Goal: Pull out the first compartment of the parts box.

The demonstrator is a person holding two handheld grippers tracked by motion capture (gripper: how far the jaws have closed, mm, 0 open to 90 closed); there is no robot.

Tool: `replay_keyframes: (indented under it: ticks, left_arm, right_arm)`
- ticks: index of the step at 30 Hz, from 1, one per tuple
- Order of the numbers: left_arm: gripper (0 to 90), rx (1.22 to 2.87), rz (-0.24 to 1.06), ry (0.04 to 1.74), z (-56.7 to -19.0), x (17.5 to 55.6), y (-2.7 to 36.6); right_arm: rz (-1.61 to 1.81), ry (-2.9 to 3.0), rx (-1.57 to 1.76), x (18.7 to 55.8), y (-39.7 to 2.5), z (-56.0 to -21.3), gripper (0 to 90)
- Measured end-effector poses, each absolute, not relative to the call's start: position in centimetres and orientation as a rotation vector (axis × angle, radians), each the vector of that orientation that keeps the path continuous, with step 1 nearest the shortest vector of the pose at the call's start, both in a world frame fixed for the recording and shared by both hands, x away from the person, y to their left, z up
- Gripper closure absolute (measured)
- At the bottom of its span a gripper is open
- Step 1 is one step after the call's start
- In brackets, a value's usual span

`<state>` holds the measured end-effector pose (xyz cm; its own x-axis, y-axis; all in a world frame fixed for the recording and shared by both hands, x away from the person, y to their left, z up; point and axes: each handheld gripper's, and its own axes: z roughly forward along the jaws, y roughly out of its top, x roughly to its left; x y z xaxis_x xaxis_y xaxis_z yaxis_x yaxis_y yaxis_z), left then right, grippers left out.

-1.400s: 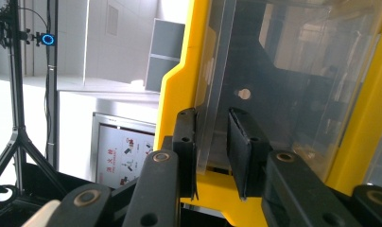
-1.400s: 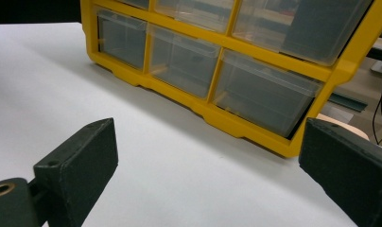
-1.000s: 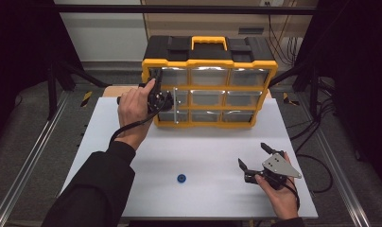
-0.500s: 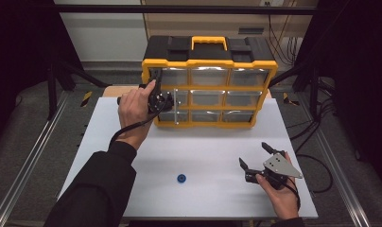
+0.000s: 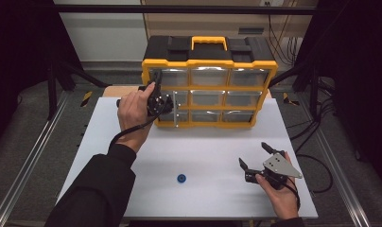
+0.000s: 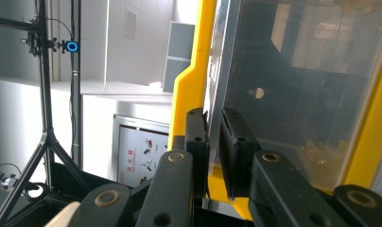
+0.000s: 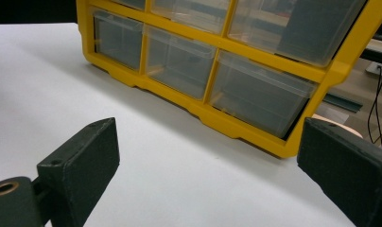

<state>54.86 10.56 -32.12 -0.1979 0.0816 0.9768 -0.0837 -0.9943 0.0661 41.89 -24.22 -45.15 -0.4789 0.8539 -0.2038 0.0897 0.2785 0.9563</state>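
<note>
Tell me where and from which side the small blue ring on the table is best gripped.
The blue ring lies flat on the white table, so probably come straight down from above and close across its outer rim. The open right tool, resting to the ring's right, seems free for this.

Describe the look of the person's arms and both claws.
Left arm wears a black long sleeve. Left claw is black, trailing a black cable; its linkage shows brass-coloured pivots. Right claw is black with flat rectangular pads, topped by a grey three-cornered plate.
</note>
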Motion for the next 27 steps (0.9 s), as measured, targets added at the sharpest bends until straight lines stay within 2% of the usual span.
replay_keyframes:
  ticks: [27]
  left_arm:
    - [80.7,1.872,2.341,0.006,-32.3,52.0,10.7]
  right_arm:
    - [1.271,1.787,0.853,41.8,-24.1,-45.0,6.7]
